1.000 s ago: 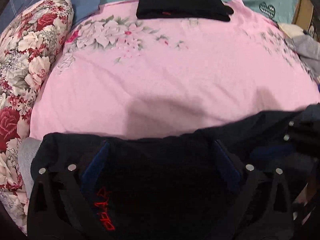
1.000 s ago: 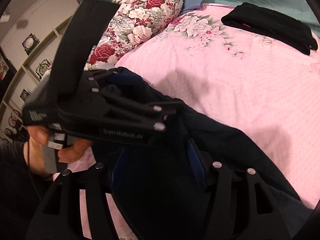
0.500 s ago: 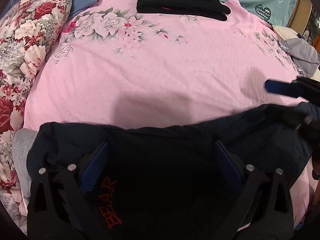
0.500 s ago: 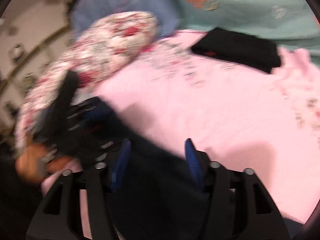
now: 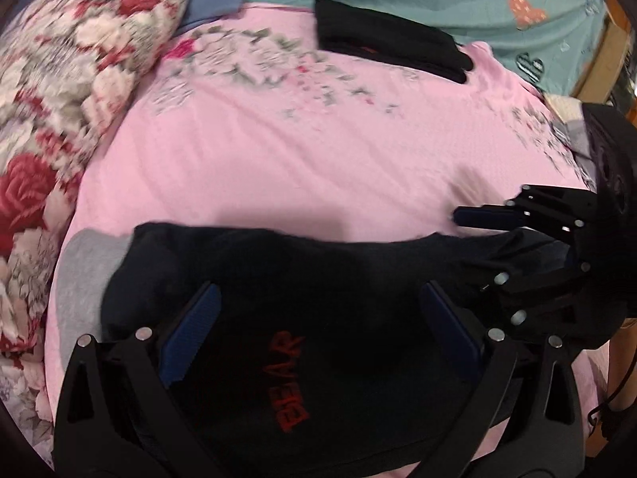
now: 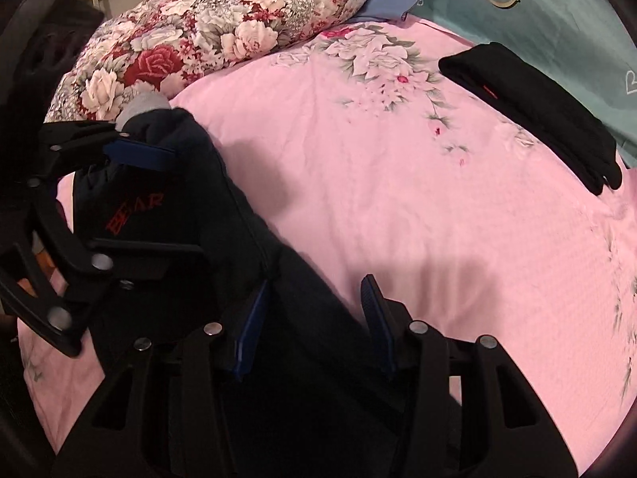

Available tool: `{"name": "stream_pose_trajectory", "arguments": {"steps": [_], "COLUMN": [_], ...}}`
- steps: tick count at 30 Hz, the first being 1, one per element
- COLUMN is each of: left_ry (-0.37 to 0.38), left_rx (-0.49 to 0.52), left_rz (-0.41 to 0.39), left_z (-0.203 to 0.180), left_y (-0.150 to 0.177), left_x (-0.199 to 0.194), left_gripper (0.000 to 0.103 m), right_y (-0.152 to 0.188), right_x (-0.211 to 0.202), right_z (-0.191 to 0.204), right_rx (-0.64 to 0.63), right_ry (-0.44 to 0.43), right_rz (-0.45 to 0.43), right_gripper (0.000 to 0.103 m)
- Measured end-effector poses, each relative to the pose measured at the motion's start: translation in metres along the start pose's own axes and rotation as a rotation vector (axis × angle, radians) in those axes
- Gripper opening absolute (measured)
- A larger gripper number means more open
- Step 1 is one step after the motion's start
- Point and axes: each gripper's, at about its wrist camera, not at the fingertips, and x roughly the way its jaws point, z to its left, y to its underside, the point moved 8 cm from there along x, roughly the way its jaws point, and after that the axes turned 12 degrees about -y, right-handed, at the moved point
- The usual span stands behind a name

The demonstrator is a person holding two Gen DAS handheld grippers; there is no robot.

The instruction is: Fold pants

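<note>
A bed covered by a pink floral sheet point(image 5: 302, 167) fills both views, with a teal cartoon-print cover point(image 5: 458, 4) behind it. At far left lies a rose-patterned pillow point(image 5: 67, 91), blurred in the left wrist view and sharp in the right wrist view point(image 6: 223, 28). Just beside it, a grey cloth point(image 5: 85, 275) shows only in part, its remainder under the navy pants point(image 5: 318, 298). These pants lie along the near edge of the sheet; red lettering on them reads "BEAR" point(image 5: 290, 382), repeated in the right wrist view point(image 6: 137, 213). The left gripper point(image 5: 318, 342) has its blue pads spread wide, with the bunched pants filling the gap; whether the pads press the fabric cannot be told. Toward the right, the right gripper point(image 6: 314, 318) has just been narrowing its jaws, and the pants' dark fabric point(image 6: 239, 219) lies between them; contact at the right-hand pad cannot be made out. In the left wrist view the same tool point(image 5: 529, 239) enters from the right edge, cut off by the frame. At the far side lies a folded black garment point(image 6: 533, 111) with a small red tag, too small to read.
</note>
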Motion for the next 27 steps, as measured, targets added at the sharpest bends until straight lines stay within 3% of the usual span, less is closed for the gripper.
{"name": "stream_pose_trajectory", "arguments": {"steps": [1,3,5,9,13,15,18,22,24,26,27], "left_ry": [0.008,0.018,-0.006,-0.055,-0.111,-0.098,-0.056,0.033,0.070,0.063,0.050], "left_rx": [-0.018,-0.019,0.008,0.065,0.128,0.115,0.068,-0.011,-0.043,-0.069,-0.089], "left_rz": [0.020,0.020,0.002,0.015,0.016,0.022,0.018,0.006,-0.024,-0.080,-0.102], "left_z": [0.006,0.007,0.003,-0.002,-0.007,-0.005,0.000,0.005,0.010,0.018,0.023], "left_y": [0.003,0.006,0.007,0.011,0.015,0.014,0.010,0.006,0.004,-0.001,-0.003], "left_x": [0.004,0.005,0.003,0.011,0.016,0.017,0.012,0.001,-0.010,-0.023,-0.029], "left_gripper": [0.101,0.101,0.101,0.101,0.101,0.101,0.101,0.101,0.101,0.101,0.101], "right_y": [-0.002,-0.009,-0.012,-0.017,-0.032,-0.034,-0.036,-0.039,-0.033,-0.027,-0.024], "right_x": [0.000,0.002,0.003,0.010,-0.004,0.007,0.019,-0.024,-0.043,-0.059,-0.064], "right_z": [0.000,-0.002,-0.001,0.003,-0.028,-0.048,-0.047,-0.060,-0.056,-0.045,-0.040], "right_rx": [-0.010,-0.017,-0.011,-0.070,0.059,0.146,0.095,0.195,0.209,0.227,0.257], "right_ry": [-0.001,-0.016,-0.054,-0.012,-0.035,-0.037,0.044,0.089,0.086,0.050,0.012], "right_rz": [-0.012,-0.029,-0.040,-0.013,-0.078,-0.071,-0.049,-0.147,-0.164,-0.199,-0.229], "right_gripper": [0.049,0.036,0.016,0.008,0.000,0.000,0.000,0.002,0.008,0.023,0.025]}}
